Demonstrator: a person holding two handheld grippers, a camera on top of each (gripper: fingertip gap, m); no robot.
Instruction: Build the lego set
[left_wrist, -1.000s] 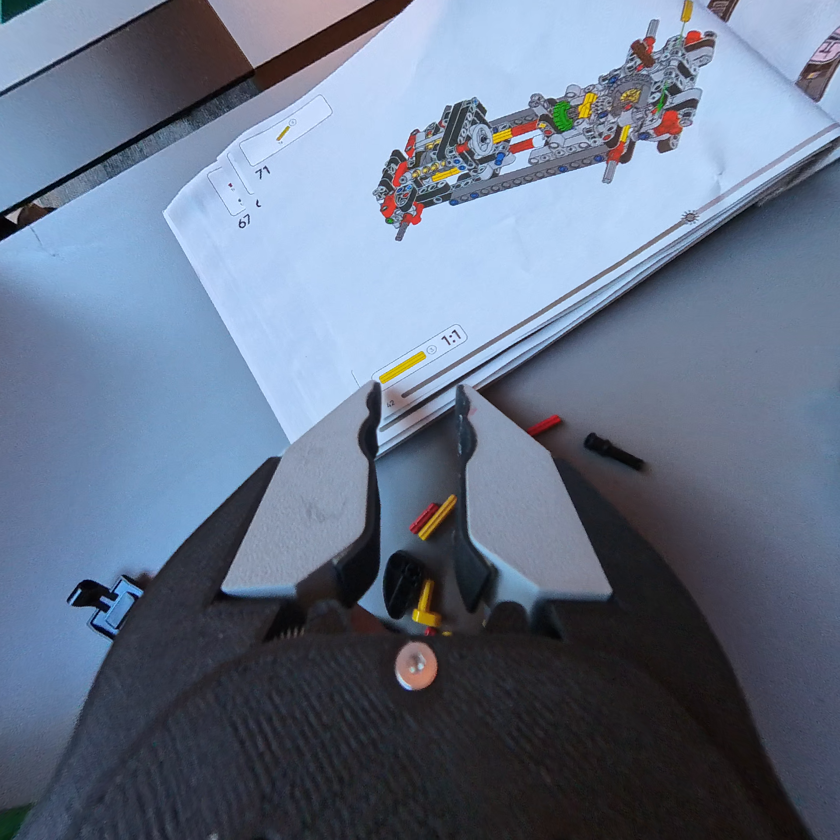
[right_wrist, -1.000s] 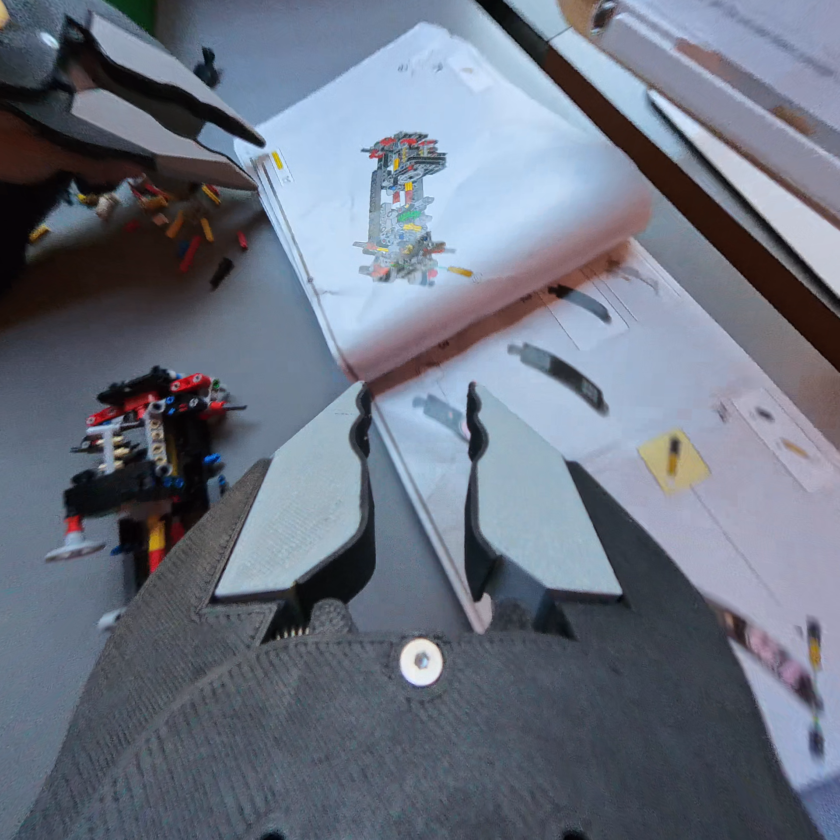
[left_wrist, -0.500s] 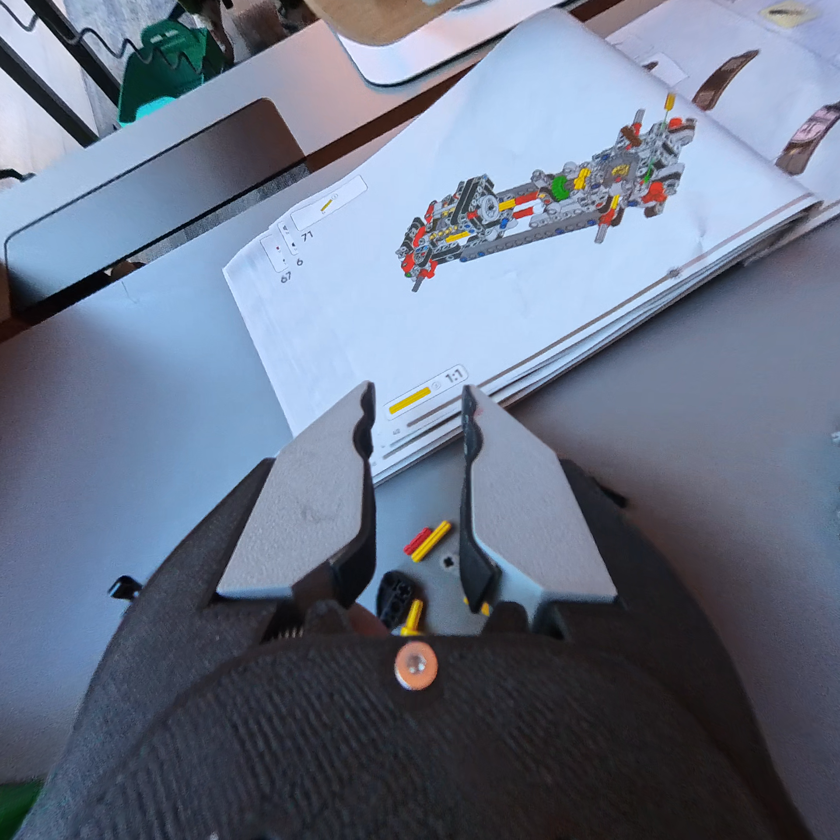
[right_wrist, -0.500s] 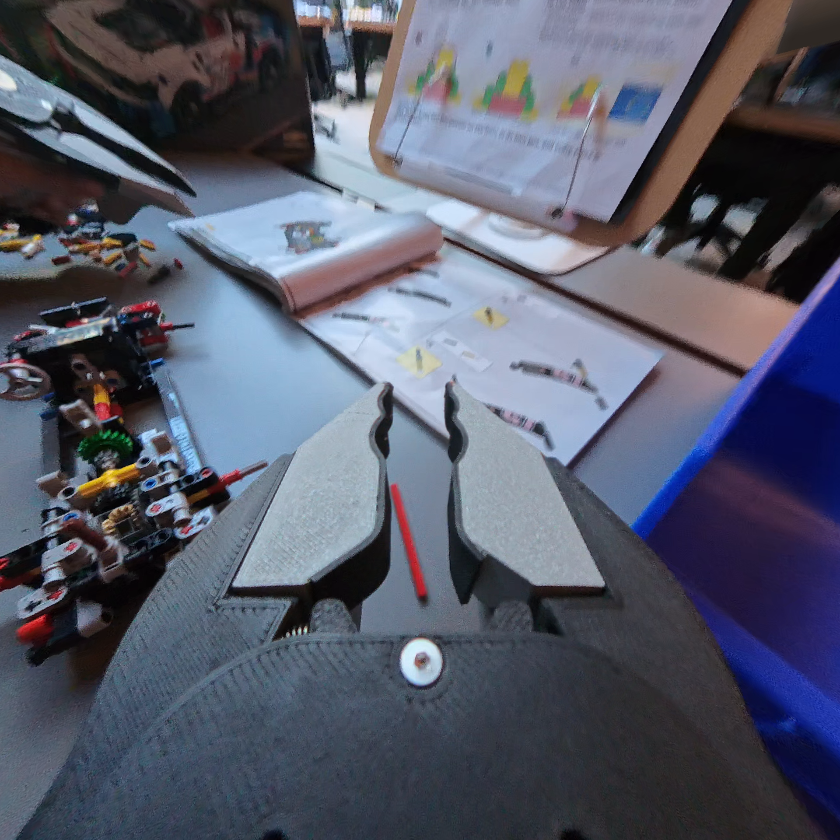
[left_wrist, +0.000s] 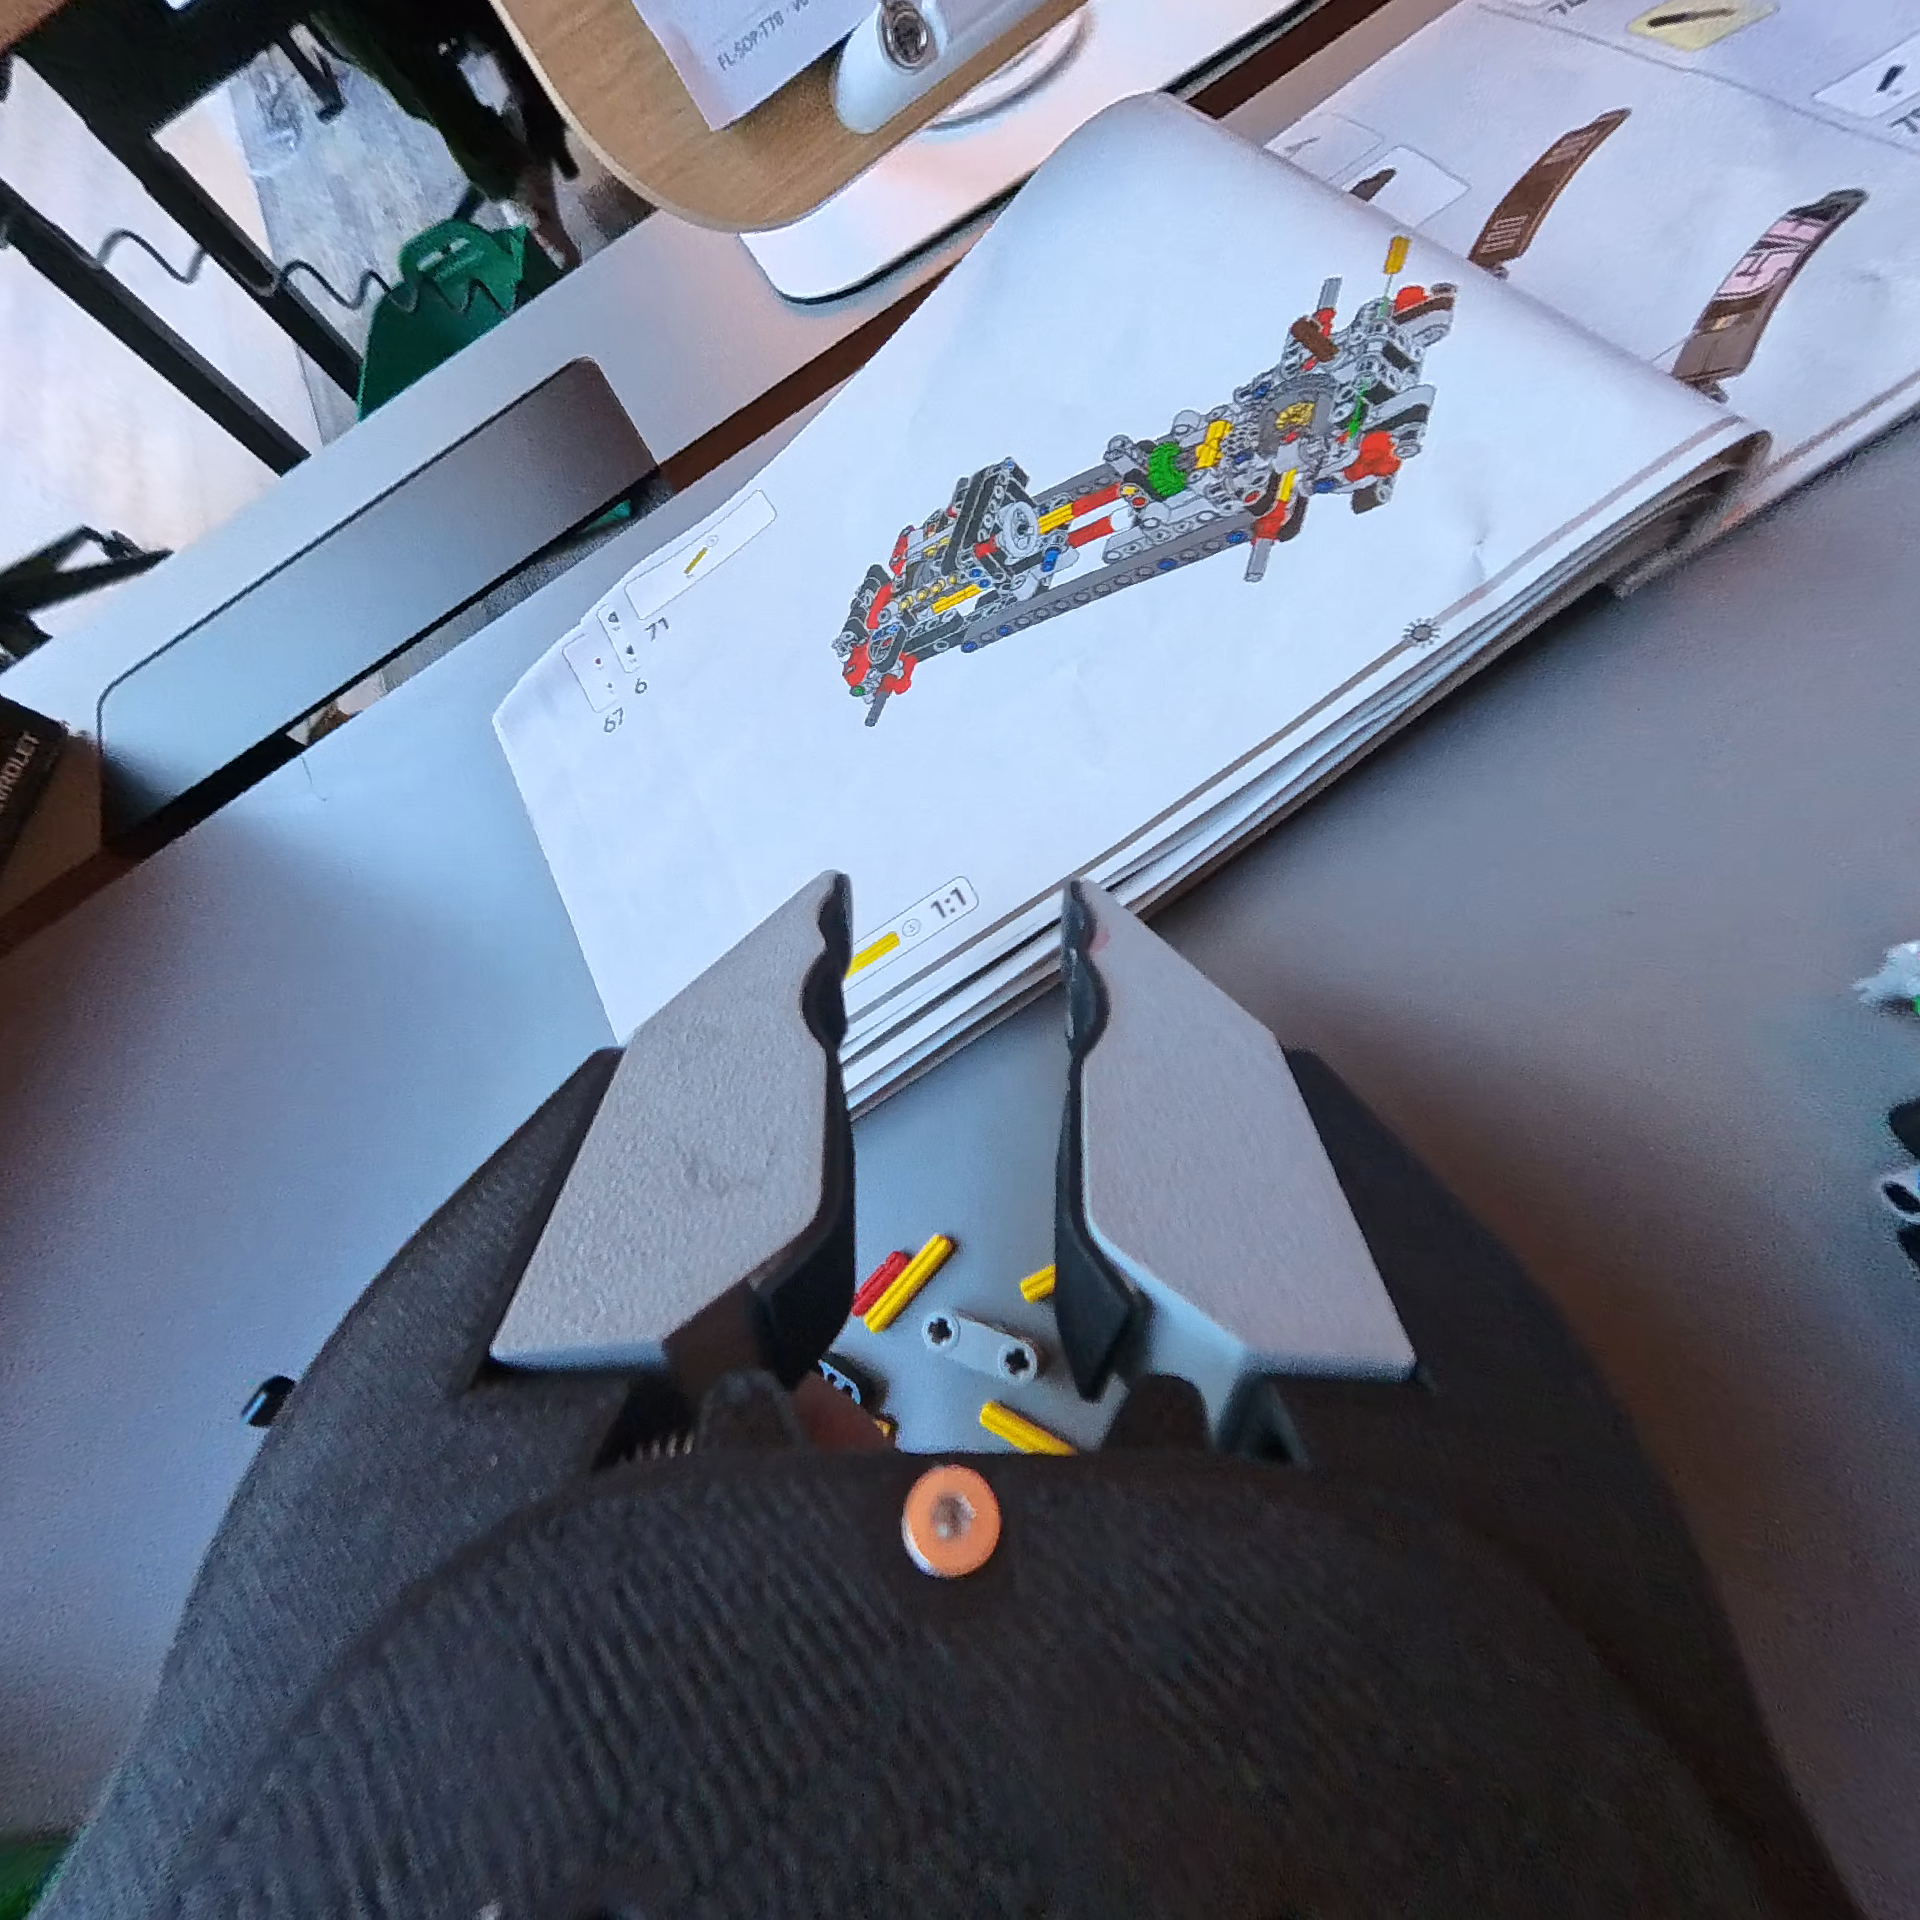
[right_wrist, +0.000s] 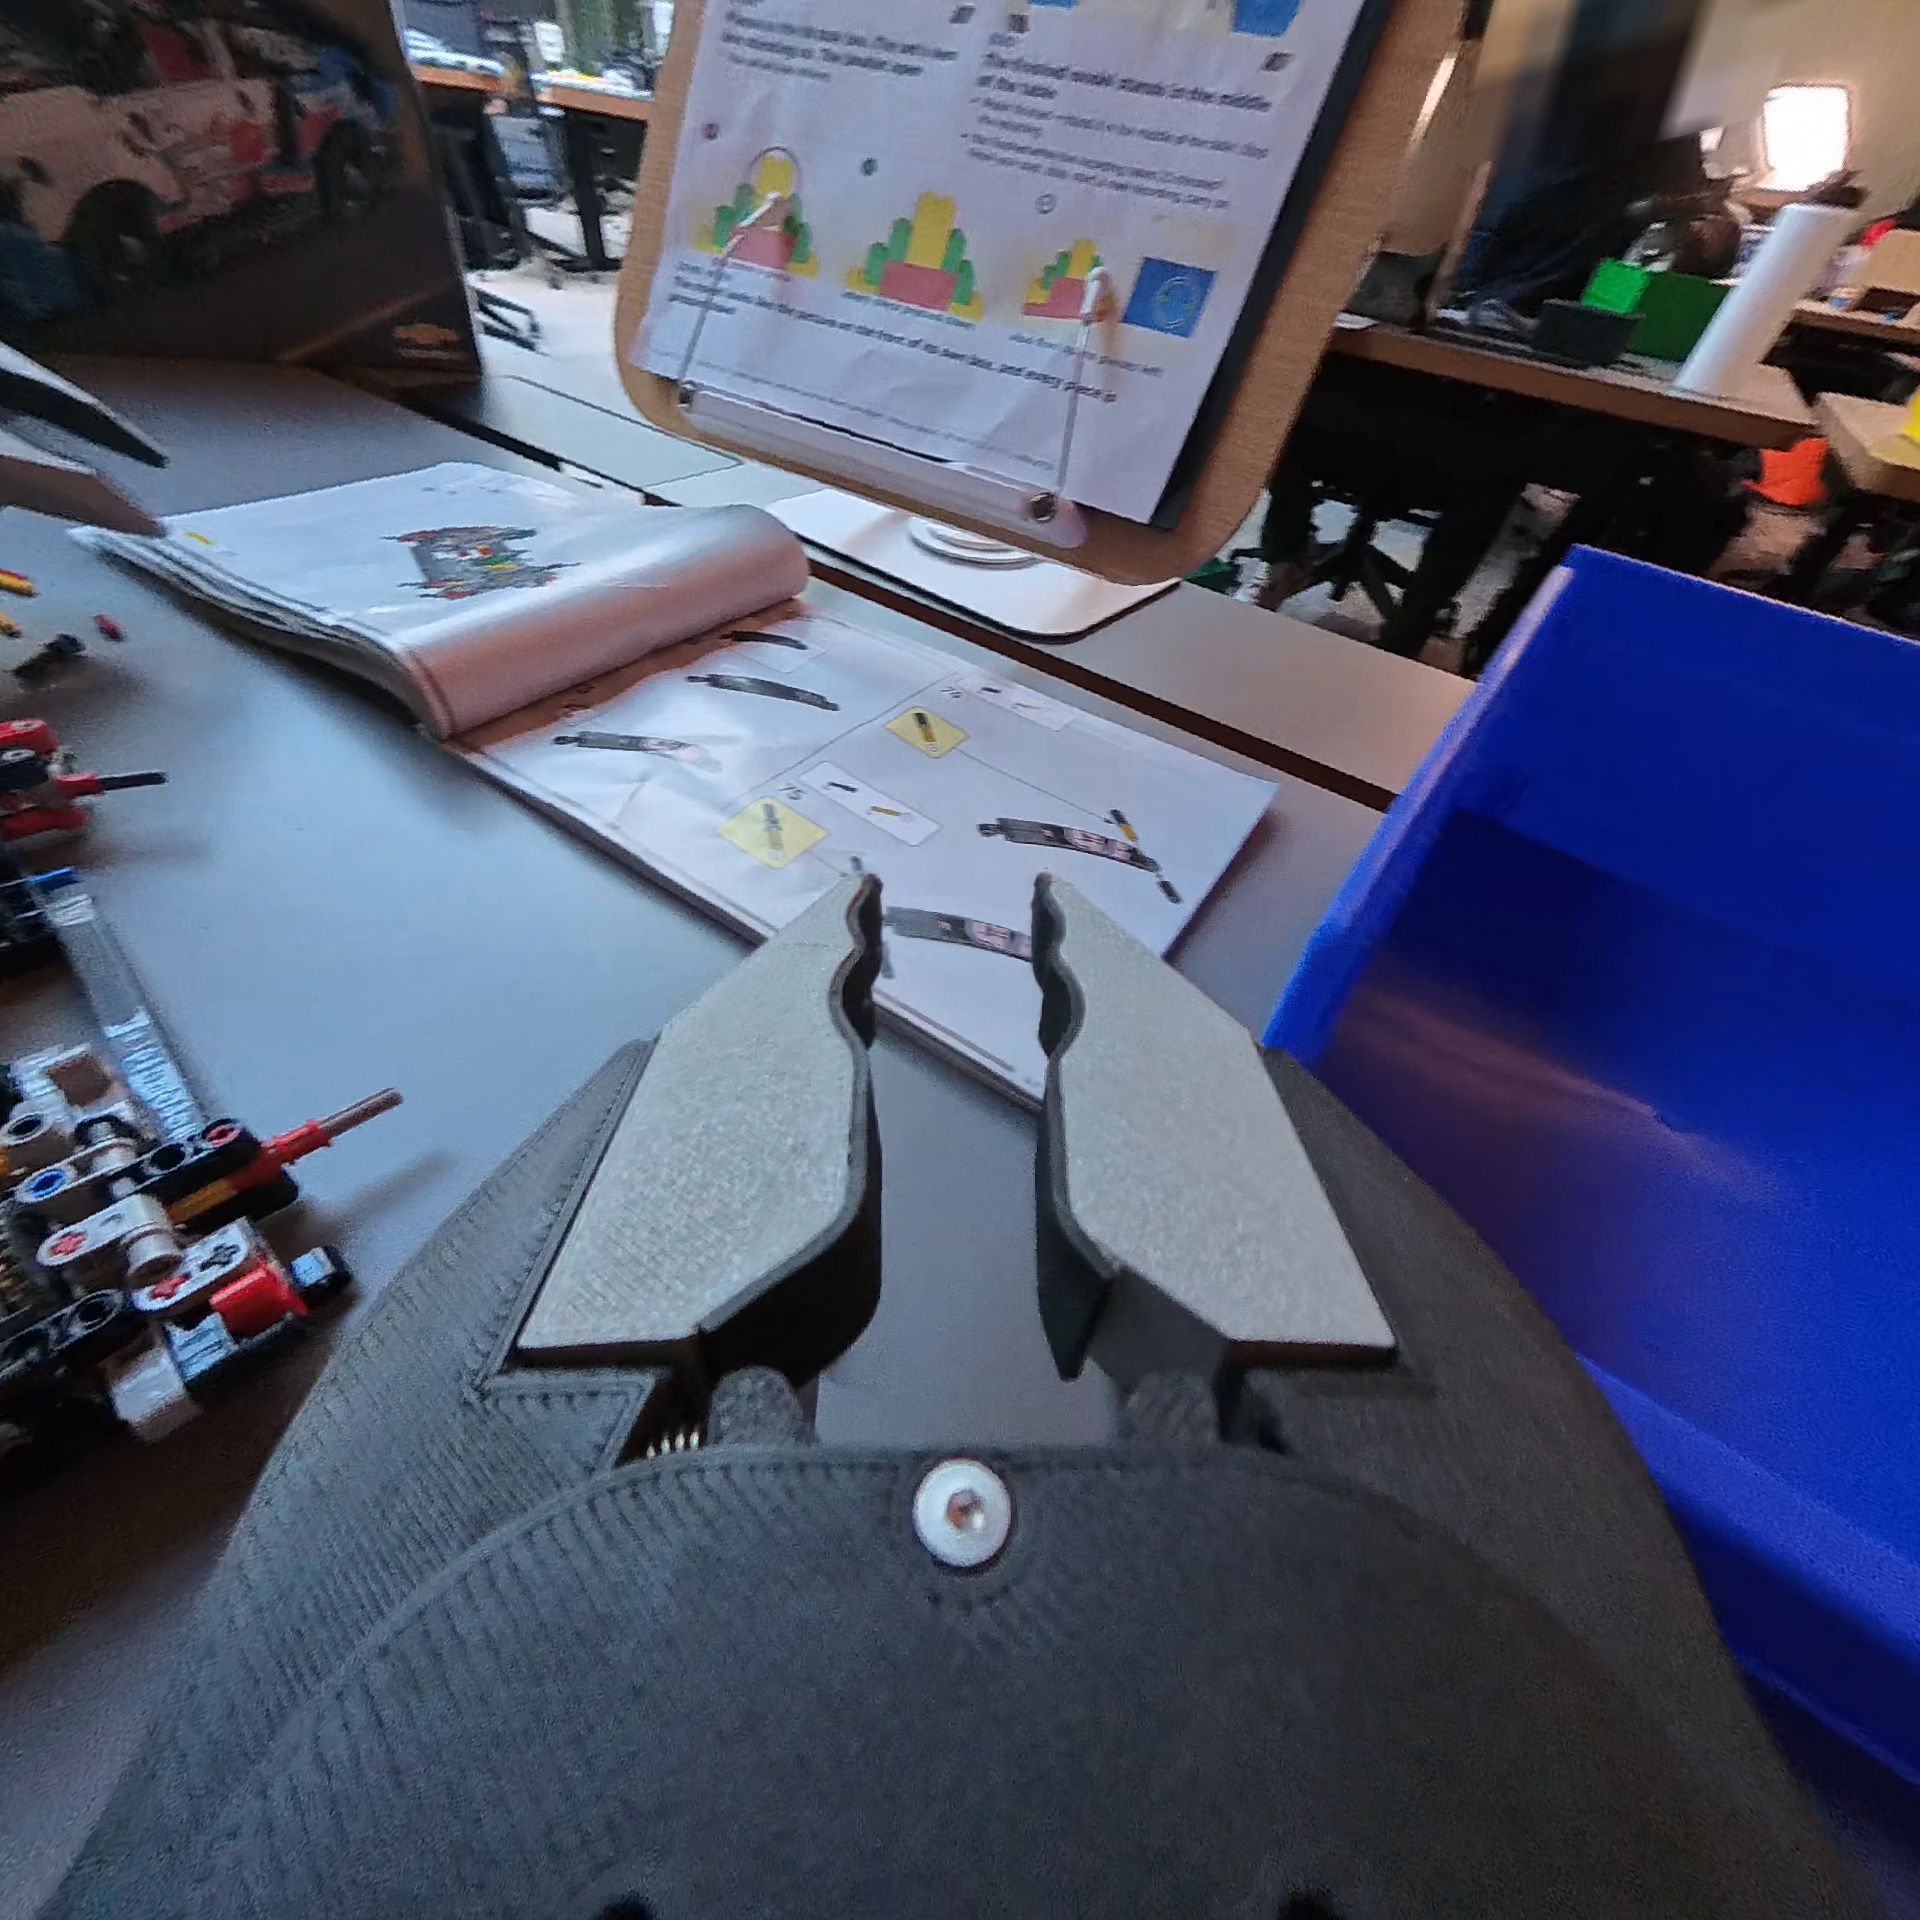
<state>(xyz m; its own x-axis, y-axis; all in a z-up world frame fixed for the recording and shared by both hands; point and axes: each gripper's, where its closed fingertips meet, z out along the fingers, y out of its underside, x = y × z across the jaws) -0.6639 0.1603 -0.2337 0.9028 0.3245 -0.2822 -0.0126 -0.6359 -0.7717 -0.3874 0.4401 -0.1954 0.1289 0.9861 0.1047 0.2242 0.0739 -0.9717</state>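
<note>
A grey bench (right_wrist: 436, 935) is seen carrying everything, with a broad bare stretch left open between the booklet's near edge and the toy model. A blue bin (right_wrist: 1662, 1039) is set hard against the right side, its wall standing just beside the right gripper (right_wrist: 956, 904). An open instruction booklet (left_wrist: 1039, 727) is laid across the middle, its stacked page edges facing the grippers. A partly built brick model (right_wrist: 135, 1226) is placed at the left, apart from the booklet. The jaws of the right gripper are held moderately apart with nothing between them, above the booklet's near corner. The jaws of the left gripper (left_wrist: 956, 914) are spread wider, also bare, over the booklet's edge, with loose yellow pins (left_wrist: 909, 1280) and a grey connector (left_wrist: 982, 1342) lying on the bench beneath.
</note>
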